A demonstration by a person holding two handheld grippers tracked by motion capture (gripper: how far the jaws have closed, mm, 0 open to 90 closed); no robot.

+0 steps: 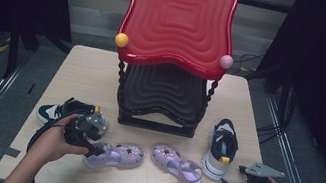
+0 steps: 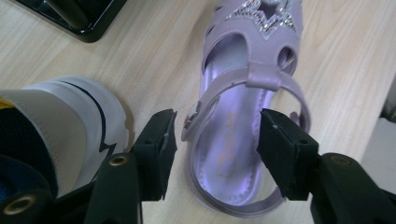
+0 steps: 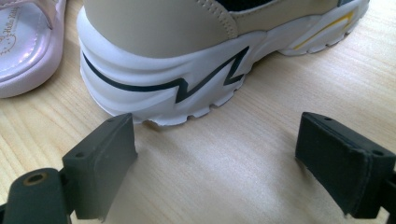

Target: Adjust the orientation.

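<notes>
Purple sandal (image 2: 243, 140) between hand-held gripper (image 2: 217, 154) jaws

The high view is looking forward and down from above the person's side of the desk (image 1: 98, 72), taking in the whole top from a distance. The left gripper view is riding close above the desk, looking down along its fingers (image 2: 154, 149) at a purple sandal (image 2: 238, 140). The right gripper view is sitting very low and near, facing a white sneaker's (image 3: 187, 56) heel. Both shoes are also appearing small in the high view: sandal (image 1: 117, 154), sneaker (image 1: 220, 150).
</notes>
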